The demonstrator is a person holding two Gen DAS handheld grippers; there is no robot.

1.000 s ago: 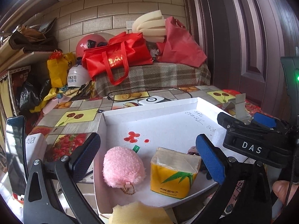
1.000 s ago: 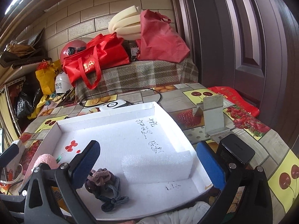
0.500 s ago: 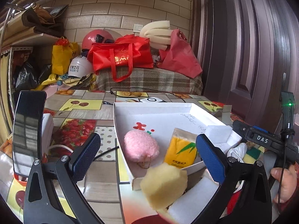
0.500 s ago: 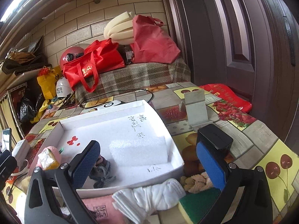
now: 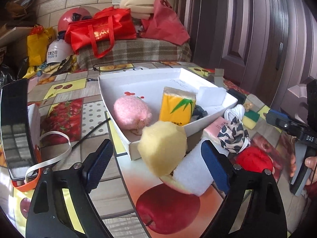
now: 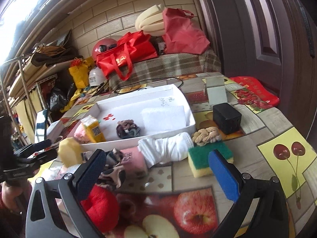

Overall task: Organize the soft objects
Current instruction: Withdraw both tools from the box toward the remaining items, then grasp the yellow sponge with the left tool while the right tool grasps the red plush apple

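The left hand-held gripper (image 5: 156, 162) has its jaws wide but closing, with a pale yellow sponge lump (image 5: 162, 148) between them; the pads do not yet press on it. The lump sits on the bench (image 5: 95, 119) on a white foam block (image 5: 190, 176), just outside the near wall of the white tray (image 5: 214, 115).

The right hand-held gripper (image 6: 156, 170) stands open and empty over loose items on the bench: a leopard-print cloth (image 6: 113, 170), a pink packet (image 6: 132, 160), a rolled white cloth (image 6: 168, 148), a green-and-yellow scouring sponge (image 6: 206, 158) and a red knitted ball (image 6: 99, 204).

Already in the tray lie a pink plush puff (image 5: 131, 112), a yellow tissue pack (image 5: 176, 107), dark hair ties (image 6: 127, 129) and a second white foam block (image 6: 164, 117).

The step in hand looks like picking up the yellow lump. The next move would call for closing gently on it, lifting it over the tray wall, and setting it in the free space.
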